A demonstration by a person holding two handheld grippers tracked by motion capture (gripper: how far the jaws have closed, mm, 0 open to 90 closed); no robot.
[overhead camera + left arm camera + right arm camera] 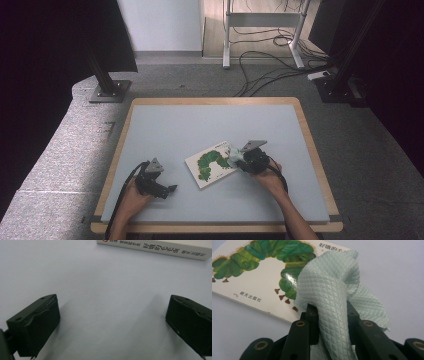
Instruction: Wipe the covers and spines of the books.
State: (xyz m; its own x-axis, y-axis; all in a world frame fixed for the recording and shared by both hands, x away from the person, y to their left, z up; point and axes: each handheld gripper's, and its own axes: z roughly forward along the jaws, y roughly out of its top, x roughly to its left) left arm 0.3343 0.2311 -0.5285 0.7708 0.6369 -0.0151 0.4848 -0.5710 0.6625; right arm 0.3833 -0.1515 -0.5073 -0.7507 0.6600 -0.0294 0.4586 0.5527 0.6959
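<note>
The pale blue-grey table (200, 125) with a wooden rim carries a flat white picture book (212, 163) with a green caterpillar cover. At the book's right edge, the right gripper (329, 308) pinches a pale green quilted cloth (332, 287). The left gripper (112, 322), fingers (37, 325) wide and empty, rests near the book's spine.

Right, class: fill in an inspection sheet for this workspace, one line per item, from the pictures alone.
Surface: pale grey table top with a wooden rim, flat.
Job's things: book with a green caterpillar cover, lying flat; pale green cloth bunched over its corner.
Clutter: nothing seen.
Grippers: right gripper shut on the cloth; left gripper open, nothing between the jaws, short of the book.
Cables: black cables on the floor beyond the table.
Surroundings: grey floor, a white stand, dark drapes.
</note>
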